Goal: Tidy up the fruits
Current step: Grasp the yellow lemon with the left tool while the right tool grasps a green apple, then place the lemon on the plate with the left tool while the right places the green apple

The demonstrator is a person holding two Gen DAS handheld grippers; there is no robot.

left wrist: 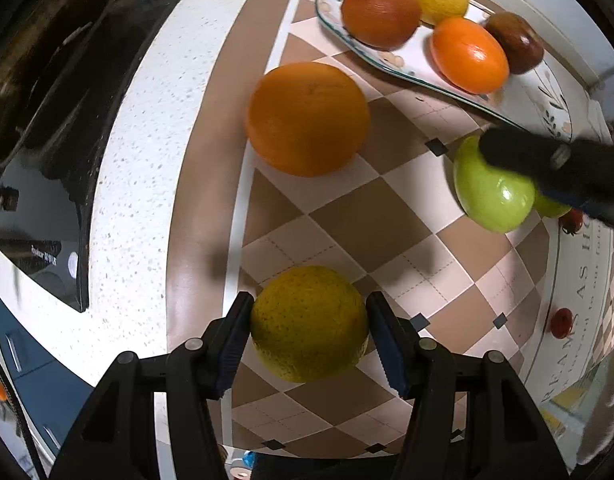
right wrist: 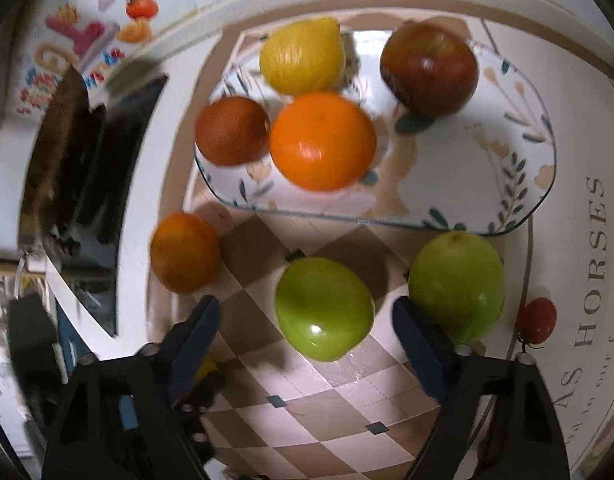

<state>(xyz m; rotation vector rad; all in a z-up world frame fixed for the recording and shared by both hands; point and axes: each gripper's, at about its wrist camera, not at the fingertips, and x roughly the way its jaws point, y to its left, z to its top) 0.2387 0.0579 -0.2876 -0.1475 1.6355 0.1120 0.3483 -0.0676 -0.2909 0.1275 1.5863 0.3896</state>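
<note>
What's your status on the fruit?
Left tongs clamped on yellow-green citrus. Right tongs open around near green apple. Plate has room, path clear.

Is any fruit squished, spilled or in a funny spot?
Nothing looks squished or spilled. Four fruits sit on the flowered plate; the big orange, the yellow-green citrus and two green apples are on the checkered mat.

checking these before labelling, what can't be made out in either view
- Left wrist view: second green apple mostly hidden behind the right gripper, itself blurred.
- Left wrist view: plate, far end cut off behind that gripper.
- Right wrist view: yellow-green citrus nearly all hidden behind the gripper's finger.
- Right wrist view: mat lettering cut at the edge.
</note>
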